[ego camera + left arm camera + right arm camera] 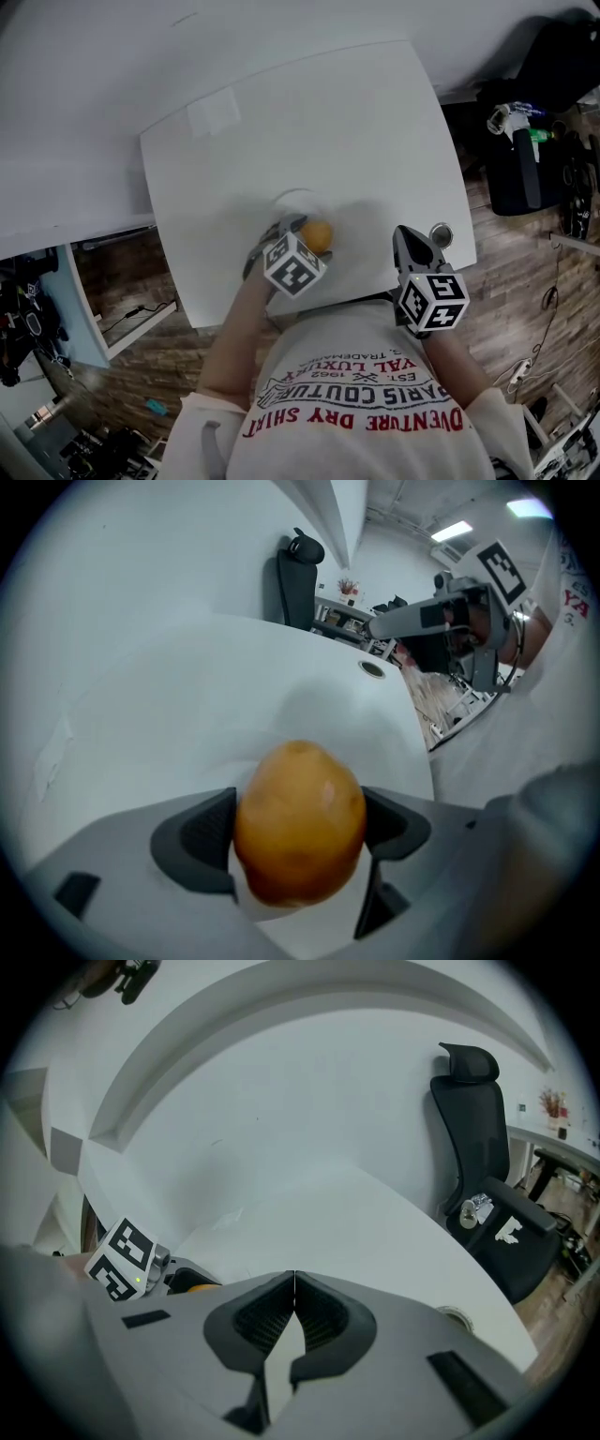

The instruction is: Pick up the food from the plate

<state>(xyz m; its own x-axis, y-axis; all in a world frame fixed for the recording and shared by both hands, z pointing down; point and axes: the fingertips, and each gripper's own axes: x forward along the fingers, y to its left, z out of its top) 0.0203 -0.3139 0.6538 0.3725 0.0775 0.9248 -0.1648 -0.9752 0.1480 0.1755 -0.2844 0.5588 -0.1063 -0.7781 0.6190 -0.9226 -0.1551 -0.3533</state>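
At lower centre of head view, one orange-yellow food piece (317, 235) was clamped in left gripper (300, 832), both pads pressed on its sides, at lower rim of one white plate (296, 198). Whether it rested on plate: unclear. One white table (375, 141) under both. Right gripper (403, 234) at lower right, jaws together, nothing between. One small round metal disc (440, 233) just beside its tip, near table's right edge. One pale rectangular patch (214, 115) at table's upper left. One black office chair (478, 1147) at right of right gripper view.
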